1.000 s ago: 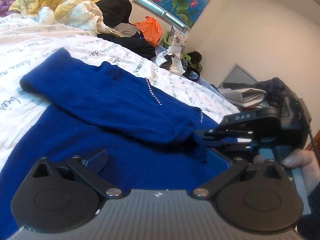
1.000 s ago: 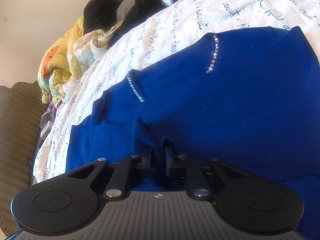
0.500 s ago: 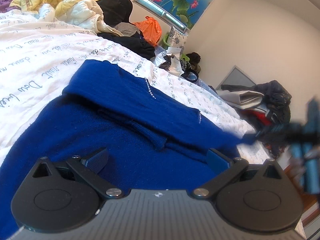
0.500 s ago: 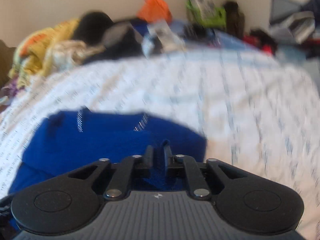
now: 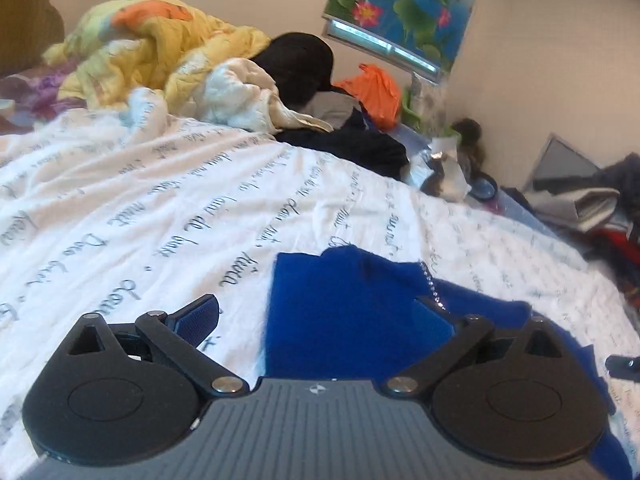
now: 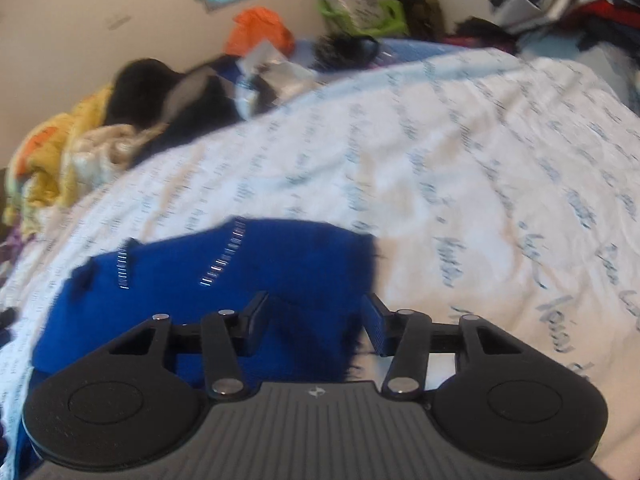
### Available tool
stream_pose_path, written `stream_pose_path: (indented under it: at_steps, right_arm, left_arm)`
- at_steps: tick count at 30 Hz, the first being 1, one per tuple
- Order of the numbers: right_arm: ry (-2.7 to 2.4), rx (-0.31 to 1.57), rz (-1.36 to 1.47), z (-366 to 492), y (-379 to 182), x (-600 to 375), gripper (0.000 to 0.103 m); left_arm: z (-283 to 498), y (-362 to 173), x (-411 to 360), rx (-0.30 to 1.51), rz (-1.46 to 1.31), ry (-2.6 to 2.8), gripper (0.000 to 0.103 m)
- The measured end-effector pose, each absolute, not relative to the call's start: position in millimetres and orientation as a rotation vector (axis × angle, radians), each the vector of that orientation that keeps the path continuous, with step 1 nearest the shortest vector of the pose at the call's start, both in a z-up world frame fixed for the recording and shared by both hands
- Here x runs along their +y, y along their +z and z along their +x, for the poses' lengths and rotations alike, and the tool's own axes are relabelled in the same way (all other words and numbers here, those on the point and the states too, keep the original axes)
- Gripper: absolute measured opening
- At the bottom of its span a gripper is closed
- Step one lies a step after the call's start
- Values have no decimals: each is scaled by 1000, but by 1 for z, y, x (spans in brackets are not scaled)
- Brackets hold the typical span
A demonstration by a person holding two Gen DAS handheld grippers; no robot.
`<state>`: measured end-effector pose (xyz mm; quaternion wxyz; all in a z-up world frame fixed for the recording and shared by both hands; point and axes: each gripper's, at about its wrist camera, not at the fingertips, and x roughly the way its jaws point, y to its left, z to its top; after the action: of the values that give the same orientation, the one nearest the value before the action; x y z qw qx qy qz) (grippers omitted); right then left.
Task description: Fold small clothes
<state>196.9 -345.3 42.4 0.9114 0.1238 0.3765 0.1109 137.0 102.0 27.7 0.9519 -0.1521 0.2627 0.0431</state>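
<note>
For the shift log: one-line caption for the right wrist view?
Right gripper open over the blue garment on the script-print sheet.

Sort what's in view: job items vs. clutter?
Job: blue knit garment with rhinestone strips, on the white script-printed bedsheet.
Clutter: yellow quilt, black cap, orange plastic bag, grey folded clothes.

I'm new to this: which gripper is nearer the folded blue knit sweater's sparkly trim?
Probably the right. The right gripper hangs open directly over the folded blue knit sweater, its sparkly trim just ahead. The left gripper, also open, straddles the sweater's edge.
</note>
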Motion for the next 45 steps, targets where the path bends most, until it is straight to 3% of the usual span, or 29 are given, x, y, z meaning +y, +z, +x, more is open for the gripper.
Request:
stream_pose_path:
  at_steps: [3,6,7,11,13,15,17,19,20,22,25,26,27,28,29,30,33,38,40,41,42,43,44,45]
  right_arm:
    - [276,840,188,207,34,-323,48]
    - [257,833,-46,211,21,-296,13]
    - [274,826,-106,210,26,-288,8]
    - [204,552,-435,177,56,-262,7]
    - [192,606,-397,187,44,-272,9]
    - [214,787,-337,202,18,-282,13]
    - [194,692,-260,186,30,-293,30]
    - [205,617,-157,174,46,-305,78]
    - [206,584,-108,172,52,-311,82]
    - [188,616,-105,185,52,-312,80]
    - [146,692,-150,211,36,-305,79]
    - [123,724,-139,221,28,-305,79]
    - [105,754,-108,229,21,-307,61]
    - [121,785,-60,234,13,-310,37]
    - [162,771,18,233,9,-315,31]
    - [169,769,18,233,10,-314,17]
    - [189,712,-90,220,20,-303,14]
    - [177,675,-104,216,5,-307,17]
    - [156,676,-69,212,14,-308,25]
    - [145,661,-48,205,23,-309,25]
    - [143,620,-30,195,33,-311,25]
    - [154,571,-21,184,43,-309,26]
    - [191,530,-5,174,54,-305,26]
    - [236,529,15,171,59,-299,27]
  left_arm:
    - [147,16,84,553,-209,25,101]
    - [164,-5,77,677,-198,30,102]
    - [164,-6,78,669,-190,37,103]
    - [166,-8,80,678,-175,32,103]
    - [169,-7,76,687,-152,45,103]
    - [171,-5,71,709,-115,53,103]
    - [166,2,75,694,-110,72,103]
    - [164,11,84,650,-121,94,103]
    - [170,15,89,643,-127,118,103]
    - [194,14,98,700,-140,185,100]
    - [225,6,101,774,-112,202,85]
    - [229,6,97,773,-86,190,73]
    - [231,9,94,766,-80,158,43]
    - [232,12,91,763,-78,119,23]
    - [232,15,85,758,-50,116,10]
    - [230,18,79,731,-6,145,9]
    - [215,29,67,589,110,218,9]
    - [214,-3,61,641,217,221,12]
    - [200,8,61,632,199,215,19]
    - [188,16,60,601,193,210,30]
    - [175,25,57,552,183,204,52]
    - [163,31,53,503,173,190,67]
    - [154,37,46,466,159,155,97]
    - [150,39,35,450,137,109,99]
